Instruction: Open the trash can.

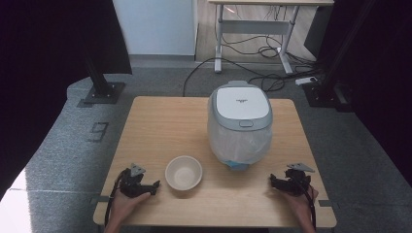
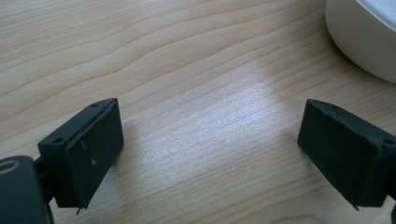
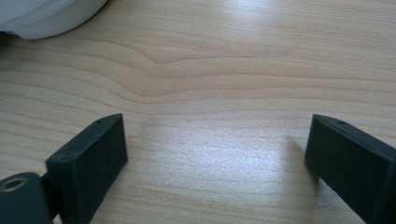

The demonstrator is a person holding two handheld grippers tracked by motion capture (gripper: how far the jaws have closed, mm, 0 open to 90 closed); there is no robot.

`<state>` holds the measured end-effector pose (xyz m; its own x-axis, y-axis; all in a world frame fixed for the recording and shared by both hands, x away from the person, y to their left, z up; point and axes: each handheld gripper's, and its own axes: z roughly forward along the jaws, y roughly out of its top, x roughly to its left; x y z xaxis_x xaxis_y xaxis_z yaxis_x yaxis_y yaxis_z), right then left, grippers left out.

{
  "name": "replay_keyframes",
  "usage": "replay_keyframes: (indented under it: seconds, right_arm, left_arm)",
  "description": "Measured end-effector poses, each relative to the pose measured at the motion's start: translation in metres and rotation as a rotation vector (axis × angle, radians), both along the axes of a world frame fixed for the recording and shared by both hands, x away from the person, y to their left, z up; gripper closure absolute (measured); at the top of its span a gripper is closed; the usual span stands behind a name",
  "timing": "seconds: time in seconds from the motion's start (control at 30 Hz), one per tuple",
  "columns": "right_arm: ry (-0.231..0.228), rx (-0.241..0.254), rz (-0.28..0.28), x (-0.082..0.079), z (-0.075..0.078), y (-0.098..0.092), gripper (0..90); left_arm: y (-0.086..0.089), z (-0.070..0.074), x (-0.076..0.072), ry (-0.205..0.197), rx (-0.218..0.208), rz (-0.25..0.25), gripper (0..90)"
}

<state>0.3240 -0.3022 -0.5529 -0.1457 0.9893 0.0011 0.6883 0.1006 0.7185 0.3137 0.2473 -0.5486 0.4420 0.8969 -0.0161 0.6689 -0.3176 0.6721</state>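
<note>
- My left tool [image 1: 154, 186] rests on the near edge of the counter [image 1: 160, 121], jaws apart with nothing but bare wood between them.
- My right tool [image 1: 273, 180] rests on the near right of the counter, jaws likewise apart and empty.
- The bowl [image 1: 183, 172] stands upright and empty just beside my left tool, on its right; its white wall [image 2: 362, 37] shows at the upper right of the left gripper view.
- The rice cooker [image 1: 240, 121] stands behind the bowl and to its right, lid down, near the middle of the counter. Its lower body is wrapped in clear plastic. Its base [image 3: 46, 16] shows at the upper left of the right gripper view.
- Judgement: neither thing is gripped yet; the work is at its start.
- Risk: the bowl is light and shallow. A jaw striking its rim from the side would likely push or tip it rather than grip it.
- Risk: the bowl sits near the front edge. A shove towards me could slide it off the counter.
- Risk: the plastic wrap may let a jaw slip on the cooker body.
- Risk: pressing the lid latch [image 1: 246, 123] off-centre may shift the cooker rather than open it.
</note>
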Motion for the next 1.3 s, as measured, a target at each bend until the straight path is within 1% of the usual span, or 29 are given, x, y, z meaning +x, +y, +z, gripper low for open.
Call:
replay_keyframes:
  seconds: [0.17,0.33,0.53,0.73,0.87,0.9,1.0,1.07,1.1,1.2,1.3]
  right_arm:
    - [-0.010,0.002,-0.017,-0.001,0.000,-0.001,10.4]
    - [-0.016,0.005,-0.015,-0.003,0.001,-0.004,15.8]
    - [-0.030,0.017,-0.017,-0.006,0.004,-0.006,29.6]
    - [-0.079,0.017,-0.005,-0.012,0.012,-0.003,40.2]
    - [-0.115,0.025,-0.001,-0.018,0.017,-0.003,49.3]
    - [-0.128,0.031,0.003,-0.019,0.020,-0.003,52.2]
    - [-0.143,0.045,0.016,-0.022,0.024,-0.004,58.2]
    - [-0.150,0.060,0.032,-0.023,0.026,-0.005,63.9]
    - [-0.155,0.070,0.045,-0.023,0.027,-0.005,65.5]
    - [-0.170,0.079,0.058,-0.024,0.030,-0.004,70.6]
    - [-0.198,0.097,0.083,-0.026,0.035,-0.002,79.7]
  left_arm:
    - [0.000,0.000,0.001,0.001,0.002,-0.007,5.9]
    - [0.000,0.000,0.001,0.001,0.002,-0.007,5.9]
    - [0.000,0.000,0.001,0.001,0.002,-0.009,5.8]
    - [0.000,0.000,0.002,0.003,0.003,-0.012,5.4]
    - [0.000,0.000,0.002,0.003,0.003,-0.012,5.5]
    - [0.000,0.000,0.002,0.003,0.003,-0.011,5.4]
    - [0.000,0.000,0.002,0.003,0.003,-0.012,5.4]
    - [0.000,0.000,0.002,0.003,0.003,-0.012,5.3]
    - [0.000,0.000,0.002,0.003,0.003,-0.013,5.2]
    - [0.000,0.000,0.003,0.003,0.002,-0.015,5.1]
    - [0.000,0.000,0.003,0.003,0.002,-0.015,5.1]
